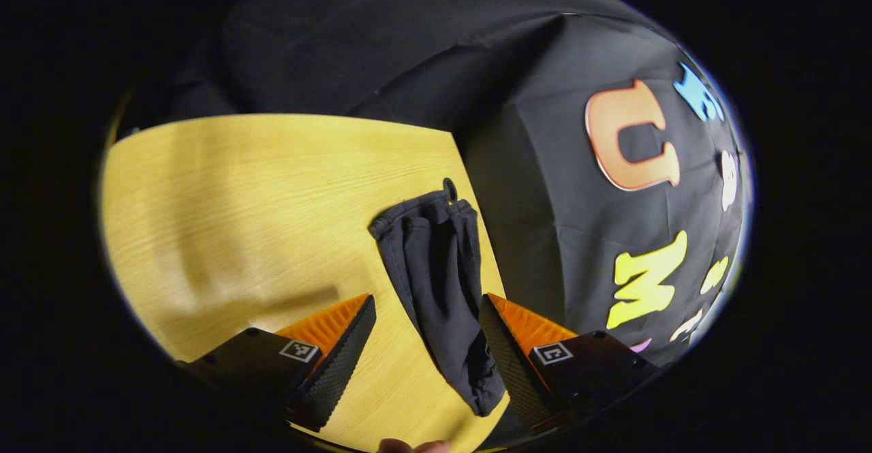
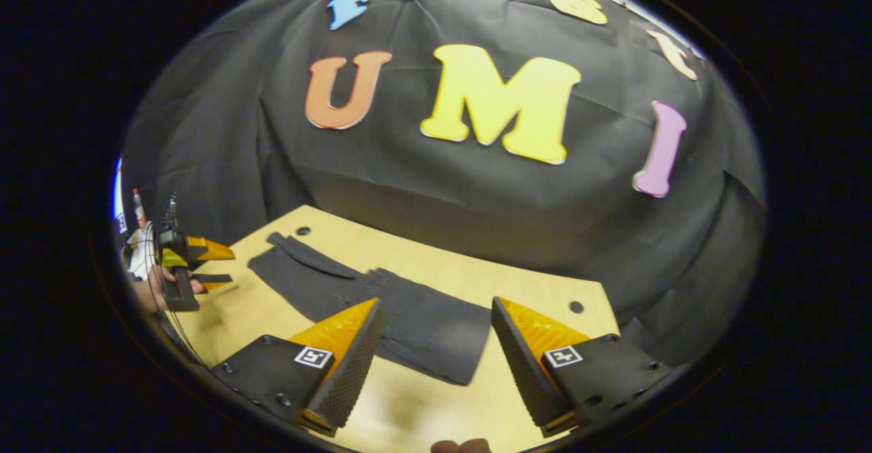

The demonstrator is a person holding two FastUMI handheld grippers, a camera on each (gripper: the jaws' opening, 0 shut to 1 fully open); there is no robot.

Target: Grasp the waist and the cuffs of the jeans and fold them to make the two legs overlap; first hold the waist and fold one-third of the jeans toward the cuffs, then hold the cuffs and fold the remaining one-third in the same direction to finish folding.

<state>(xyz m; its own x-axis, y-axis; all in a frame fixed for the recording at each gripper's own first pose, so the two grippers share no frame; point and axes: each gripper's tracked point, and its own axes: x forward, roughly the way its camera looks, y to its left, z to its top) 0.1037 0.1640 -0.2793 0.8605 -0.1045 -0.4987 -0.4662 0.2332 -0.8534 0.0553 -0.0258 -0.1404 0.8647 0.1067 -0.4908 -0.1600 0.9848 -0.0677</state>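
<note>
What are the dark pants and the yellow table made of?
The jeans look like soft dark woven cloth, matte, probably denim: they lie limp and creased with stitched hems. The table looks like pale wood or a wood-look board, smooth with fine grain lines; I can't tell which.

A light yellow wood-grain counter (image 2: pixel 436 269) carries two small round holes (image 2: pixel 576 307) near its far edge, with black cloth draped as a wall (image 2: pixel 436 187) just behind that edge.
</note>
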